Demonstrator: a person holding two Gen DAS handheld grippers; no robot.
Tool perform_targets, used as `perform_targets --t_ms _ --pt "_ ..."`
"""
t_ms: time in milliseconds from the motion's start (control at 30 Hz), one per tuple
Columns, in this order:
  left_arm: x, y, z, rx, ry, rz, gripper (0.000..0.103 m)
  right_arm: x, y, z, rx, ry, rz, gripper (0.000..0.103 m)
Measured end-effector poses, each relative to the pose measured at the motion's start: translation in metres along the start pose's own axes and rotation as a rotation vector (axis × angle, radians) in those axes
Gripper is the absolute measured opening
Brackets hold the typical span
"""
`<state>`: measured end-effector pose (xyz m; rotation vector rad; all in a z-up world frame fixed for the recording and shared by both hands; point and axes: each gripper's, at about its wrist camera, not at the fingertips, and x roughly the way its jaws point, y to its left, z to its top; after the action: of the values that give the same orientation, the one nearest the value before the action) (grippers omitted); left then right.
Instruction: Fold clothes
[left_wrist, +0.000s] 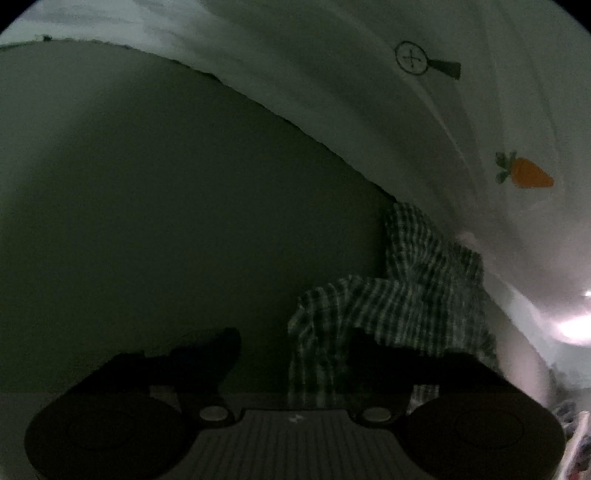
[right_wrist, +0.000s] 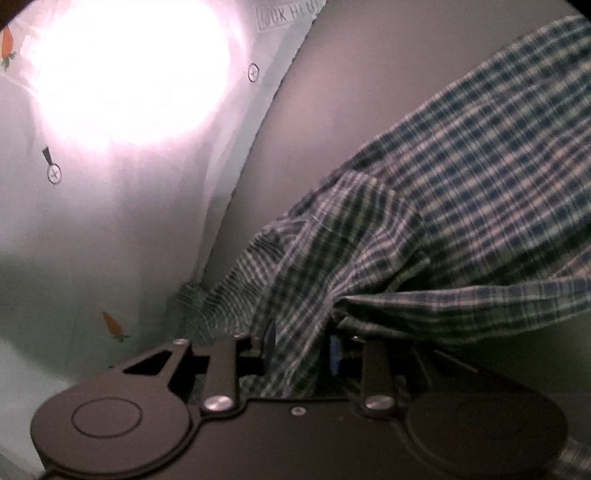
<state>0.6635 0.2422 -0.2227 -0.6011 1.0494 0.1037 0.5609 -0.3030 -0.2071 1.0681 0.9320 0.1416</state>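
Observation:
A green-and-white plaid garment (left_wrist: 406, 295) lies bunched on a dark grey surface (left_wrist: 147, 221), at its border with a white printed sheet. My left gripper (left_wrist: 295, 343) hangs low over it with its jaws apart. A fold of plaid lies between them against the right finger (left_wrist: 369, 347), and bare surface shows beside the left finger (left_wrist: 214, 347). In the right wrist view the plaid garment (right_wrist: 461, 184) stretches up to the right. A gathered edge of it runs down into my right gripper (right_wrist: 299, 350), which is shut on the cloth.
A white sheet printed with carrots (left_wrist: 524, 173) and magnifying glasses (left_wrist: 410, 58) borders the dark surface along a curved edge. Strong glare (right_wrist: 125, 70) washes out part of the sheet. Some patterned fabric (left_wrist: 569, 413) shows at the far right edge.

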Motion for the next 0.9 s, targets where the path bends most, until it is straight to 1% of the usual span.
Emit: perform_targets --t_ms 33,100,200,267,367,533,667,733,767,800,833,867,900 --pt "0.001 -0.002 0.000 0.014 0.002 0.001 0.050 -0.004 0.005 0.001 -0.017 -0.003 0.009 0.031" --pt "0.003 -0.005 -0.001 0.020 0.007 0.008 0.045 -0.011 0.011 0.005 -0.053 -0.012 0.008 0.031" --pt "0.004 -0.005 0.000 0.021 0.002 0.018 0.043 -0.021 0.015 0.013 -0.099 -0.039 -0.007 0.031" --pt "0.005 -0.006 0.001 0.017 0.002 0.022 0.043 -0.029 0.015 0.018 -0.127 -0.073 -0.036 0.032" --pt "0.005 -0.008 0.000 0.017 0.002 0.028 0.043 -0.033 0.007 0.028 -0.139 -0.110 -0.092 0.035" --pt "0.005 -0.010 -0.001 0.033 -0.002 0.040 0.043 -0.025 -0.017 0.036 -0.096 -0.105 -0.143 0.035" --pt "0.006 -0.010 0.000 0.027 -0.001 0.040 0.043 -0.014 -0.020 0.035 -0.086 -0.106 -0.155 0.035" --pt "0.007 -0.010 0.000 0.029 -0.004 0.045 0.040 -0.010 -0.019 0.037 -0.090 -0.110 -0.144 0.029" --pt "0.007 -0.010 -0.001 0.031 -0.006 0.050 0.038 -0.009 -0.018 0.038 -0.099 -0.113 -0.139 0.020" --pt "0.007 -0.011 -0.001 0.035 -0.008 0.060 0.031 -0.010 -0.016 0.039 -0.110 -0.118 -0.131 0.010" --pt "0.007 -0.011 -0.002 0.038 -0.010 0.069 0.017 -0.010 -0.014 0.040 -0.121 -0.126 -0.120 0.008" --pt "0.008 -0.011 -0.001 0.032 -0.007 0.066 0.008 -0.011 -0.011 0.041 -0.137 -0.142 -0.106 0.006" --pt "0.009 -0.010 0.000 0.016 -0.002 0.051 0.004 -0.013 -0.006 0.042 -0.155 -0.162 -0.090 0.005"
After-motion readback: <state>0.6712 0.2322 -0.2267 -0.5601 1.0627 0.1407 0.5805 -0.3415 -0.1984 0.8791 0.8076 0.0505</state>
